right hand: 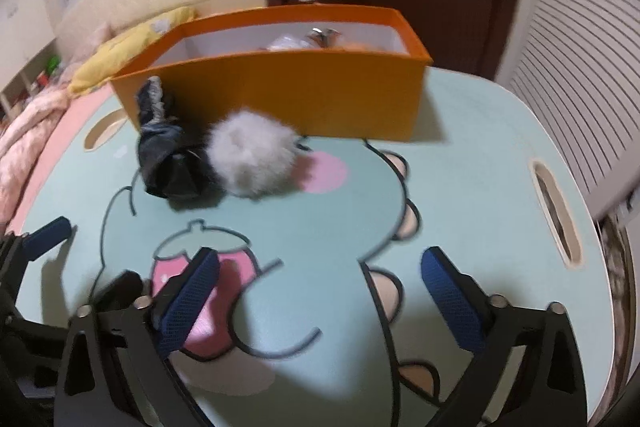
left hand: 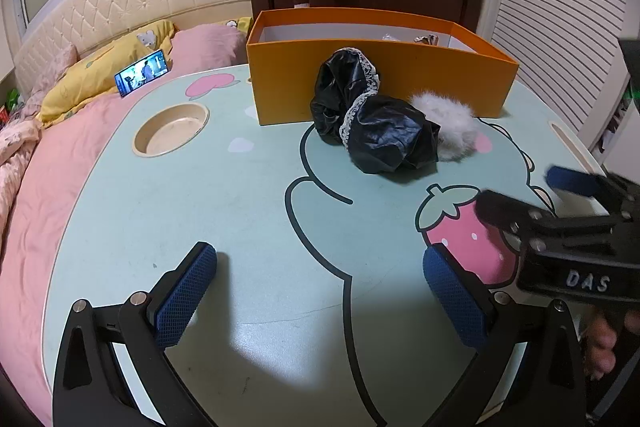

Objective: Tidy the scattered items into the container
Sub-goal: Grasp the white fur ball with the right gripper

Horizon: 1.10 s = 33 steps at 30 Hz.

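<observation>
Round recessed cup well (left hand: pixel 171 129) at the left of the mint cartoon-printed table (left hand: pixel 240 227), then the open orange box (left hand: pixel 376 83), white-lined, with shiny small items (right hand: pixel 324 37) at its right end. Against its front wall, crumpled glossy black lace-trimmed fabric (left hand: pixel 372 125) touching a fluffy white pompom (left hand: pixel 448 125). Left gripper (left hand: pixel 320 291) and right gripper (right hand: pixel 320 299) spread wide, gripping nothing.

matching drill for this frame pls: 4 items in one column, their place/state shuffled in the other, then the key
Items:
1. orange box
2. black lace-trimmed cloth
3. white fluffy ball
4. left gripper

Place or state:
A. fingers apart, nothing between them, over bare table
B. crumpled on the table in front of the box wall
C. at the far edge of the table, a few small things inside
D. on the table, against the black cloth

Pairs: 1-C, 2-B, 3-D, 4-A
</observation>
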Motion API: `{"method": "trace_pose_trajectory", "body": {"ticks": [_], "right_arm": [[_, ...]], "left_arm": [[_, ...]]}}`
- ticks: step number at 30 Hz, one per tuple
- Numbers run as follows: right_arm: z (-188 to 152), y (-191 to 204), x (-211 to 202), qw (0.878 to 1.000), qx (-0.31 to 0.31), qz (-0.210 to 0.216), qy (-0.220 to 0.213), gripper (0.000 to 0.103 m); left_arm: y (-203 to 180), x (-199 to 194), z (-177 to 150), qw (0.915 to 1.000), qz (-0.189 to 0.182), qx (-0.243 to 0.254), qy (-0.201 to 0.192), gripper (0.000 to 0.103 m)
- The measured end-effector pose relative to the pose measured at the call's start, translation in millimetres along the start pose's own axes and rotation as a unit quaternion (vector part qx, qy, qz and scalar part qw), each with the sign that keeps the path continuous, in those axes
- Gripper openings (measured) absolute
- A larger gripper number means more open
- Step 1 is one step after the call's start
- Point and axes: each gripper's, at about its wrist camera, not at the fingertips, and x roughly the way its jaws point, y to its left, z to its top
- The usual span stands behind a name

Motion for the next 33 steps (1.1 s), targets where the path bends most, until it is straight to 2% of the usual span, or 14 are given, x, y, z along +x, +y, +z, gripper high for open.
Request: {"method": "trace_pose_trajectory", "body": {"ticks": [6,9,12,14,16,17,18,19,25,33], "right_arm": [[27.0,9.7,3.1,0.999,-0.037,-0.004,-0.023,0.086],[36.4,13.0,12.1,0.999,-0.049,0.011,-0.019,0.079],[42.5,21.7,21.6,0.997,-0.065,0.028,-0.010,0.077],[45.0,28.4,27.4,0.996,-0.077,0.035,-0.006,0.070],[44.9,34.9,34.3,0.996,-0.081,0.048,0.004,0.055],[44.8,37.6,37.5,0.995,-0.081,0.058,0.010,0.050],[45.4,38.5,38.3,0.994,-0.077,0.071,0.010,0.040],[45.5,38.4,38.0,0.994,-0.071,0.082,0.010,0.037],[36.7,32.4,22.7,0.995,-0.052,0.090,-0.012,0.036],[18.6,5.3,-9.6,0.996,-0.016,0.069,-0.045,0.036]], "left_arm": [[-0.1,-0.1,0.0,1.0000,0.000,0.000,0.000,0.103],[-0.2,-0.1,-0.1,1.0000,0.000,0.000,0.000,0.103],[-0.3,-0.1,-0.1,1.0000,0.000,0.000,0.000,0.103],[-0.5,-0.2,-0.1,1.0000,0.000,0.000,0.000,0.103],[-0.5,-0.1,-0.1,1.0000,0.000,0.000,0.000,0.103],[-0.6,-0.1,-0.1,1.0000,0.000,-0.001,0.000,0.103],[-0.7,-0.2,-0.2,1.0000,0.001,-0.001,0.000,0.103],[-0.6,-0.4,-0.3,1.0000,0.000,-0.001,-0.001,0.103],[-1.2,-0.5,-0.4,1.0000,0.000,-0.001,0.000,0.103],[-0.7,-0.3,2.1,1.0000,-0.005,0.002,0.003,0.103]]}}
